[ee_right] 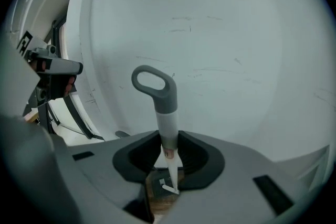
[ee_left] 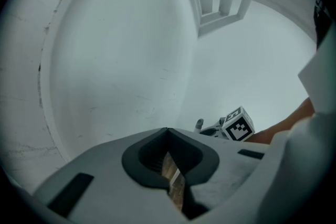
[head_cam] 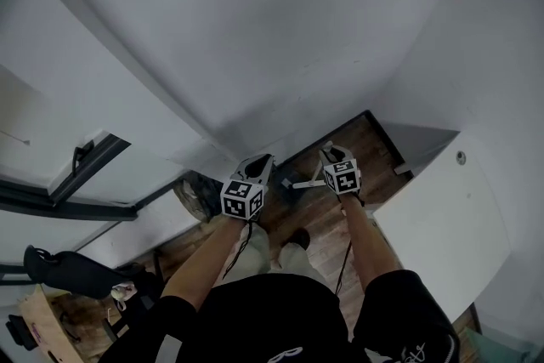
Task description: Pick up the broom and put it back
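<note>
At lower centre-left of the head view, the left claw (head_cam: 259, 162) is closed tip to tip and empty, with only the wooden floor (ee_left: 176, 186) showing through its gap. Just right of it, the right claw (head_cam: 330, 152) is clamped on the broom (ee_right: 167, 113). The broom's white handle, with a grey loop at its end, rises from the jaws against the white wall (ee_right: 236, 50).

White walls (head_cam: 255, 30) meet a brown wooden floor (head_cam: 378, 153).
</note>
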### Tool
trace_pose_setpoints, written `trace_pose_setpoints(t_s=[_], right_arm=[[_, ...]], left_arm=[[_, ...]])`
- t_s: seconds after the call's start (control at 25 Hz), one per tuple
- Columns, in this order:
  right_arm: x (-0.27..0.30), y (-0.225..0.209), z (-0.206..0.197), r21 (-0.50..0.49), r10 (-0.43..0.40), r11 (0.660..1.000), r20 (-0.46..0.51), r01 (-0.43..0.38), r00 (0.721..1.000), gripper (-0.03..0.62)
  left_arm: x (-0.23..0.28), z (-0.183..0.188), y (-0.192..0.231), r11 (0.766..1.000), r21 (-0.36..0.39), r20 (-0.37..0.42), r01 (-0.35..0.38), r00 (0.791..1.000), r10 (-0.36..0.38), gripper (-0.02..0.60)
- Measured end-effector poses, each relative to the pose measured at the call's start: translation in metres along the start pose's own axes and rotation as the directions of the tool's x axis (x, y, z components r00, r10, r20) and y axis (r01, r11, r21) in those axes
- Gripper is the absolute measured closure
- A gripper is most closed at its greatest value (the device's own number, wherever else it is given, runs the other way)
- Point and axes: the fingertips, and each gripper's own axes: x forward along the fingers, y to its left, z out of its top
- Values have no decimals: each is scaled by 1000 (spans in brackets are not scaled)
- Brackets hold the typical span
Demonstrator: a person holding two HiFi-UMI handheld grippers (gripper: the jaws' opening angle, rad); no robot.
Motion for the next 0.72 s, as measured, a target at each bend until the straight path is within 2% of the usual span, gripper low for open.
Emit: trace_pose_setpoints(t_s=[0.24,0.48,0.72], right_arm=[[-40,-14,11,13,-24,1000,53,23,998,480],[-79,-22,48,2,-39,999,137,40,990,480],[-112,-27,88,-22,-37,999,217,42,975,480]], left_arm=[[1,15,-24,1000,6,35,8,999,-9,565],[-4,35,-36,1000,16,71,-7,997,6,565],[-8,57,-38,998,9,86,-54,995,53,565]])
